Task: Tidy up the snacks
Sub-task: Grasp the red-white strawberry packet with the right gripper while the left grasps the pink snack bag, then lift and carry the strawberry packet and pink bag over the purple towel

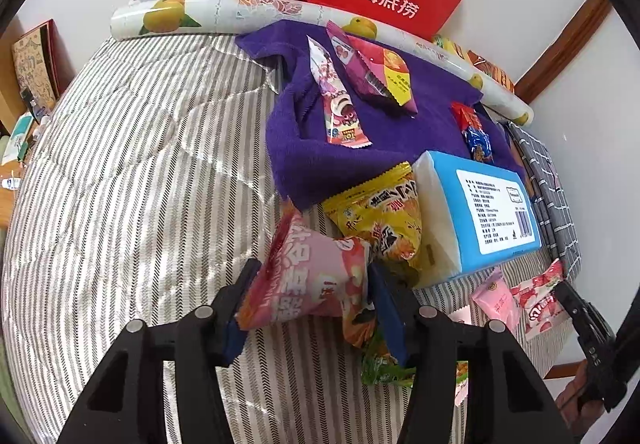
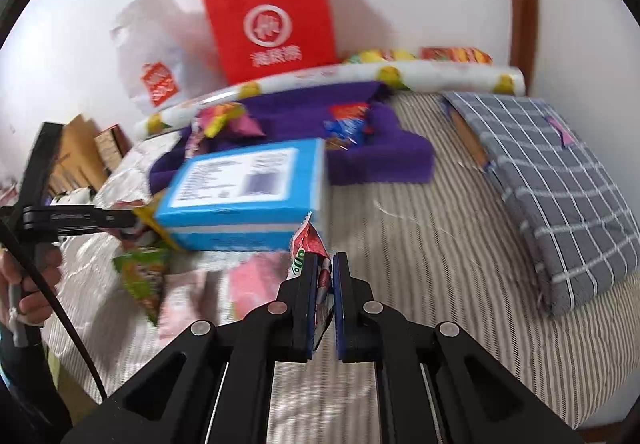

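A: Left wrist view: left gripper pinching pink snack bag, lifted over striped bedding.
B: Right gripper clamped tight on red-white candy packet, beside blue tissue pack.

We see soft, even daylight in both views, with only faint shadows, such as the one the red paper bag throws on the wall to its right. The left wrist view is sharp, with a sheen on the striped bedspread left of the bag, while the right wrist view is smeared by motion blur around the bag. Both frames bend strongly toward dark circular fisheye borders.
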Motion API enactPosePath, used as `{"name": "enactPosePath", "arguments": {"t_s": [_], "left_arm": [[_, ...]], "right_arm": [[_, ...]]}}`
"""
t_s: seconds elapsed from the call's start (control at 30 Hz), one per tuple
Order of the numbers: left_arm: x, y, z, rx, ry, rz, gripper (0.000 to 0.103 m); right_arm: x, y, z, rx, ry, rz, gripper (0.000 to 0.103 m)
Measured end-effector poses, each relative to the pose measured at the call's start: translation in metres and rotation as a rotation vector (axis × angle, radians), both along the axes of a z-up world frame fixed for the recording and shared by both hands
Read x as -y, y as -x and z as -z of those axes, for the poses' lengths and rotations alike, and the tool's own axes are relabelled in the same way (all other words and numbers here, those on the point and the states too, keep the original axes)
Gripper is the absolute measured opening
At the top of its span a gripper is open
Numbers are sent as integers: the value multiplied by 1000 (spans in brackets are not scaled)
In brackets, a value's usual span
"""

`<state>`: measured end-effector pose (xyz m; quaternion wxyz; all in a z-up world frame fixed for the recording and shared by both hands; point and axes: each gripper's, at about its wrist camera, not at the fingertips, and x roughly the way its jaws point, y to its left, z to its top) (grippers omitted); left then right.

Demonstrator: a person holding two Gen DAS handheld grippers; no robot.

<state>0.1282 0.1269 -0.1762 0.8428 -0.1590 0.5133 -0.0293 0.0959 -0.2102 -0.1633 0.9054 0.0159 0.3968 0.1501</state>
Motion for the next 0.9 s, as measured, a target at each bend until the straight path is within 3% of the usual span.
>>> {"name": "enactPosePath", "arguments": {"t_s": [0.2, 0.33, 0.43, 0.9], "left_arm": [[-10, 3, -9, 10, 38, -19, 49], [-11, 7, -18, 30, 40, -10, 49], [-8, 7, -23, 35, 45, 1, 49], [-12, 19, -45, 81, 47, -14, 49]], "right_arm": [[14, -16, 24, -77, 10, 25, 11], [23, -20, 28, -111, -3, 16, 52], [21, -15, 26, -78, 5, -15, 62], [-9, -25, 54, -125, 203, -105, 61]]}}
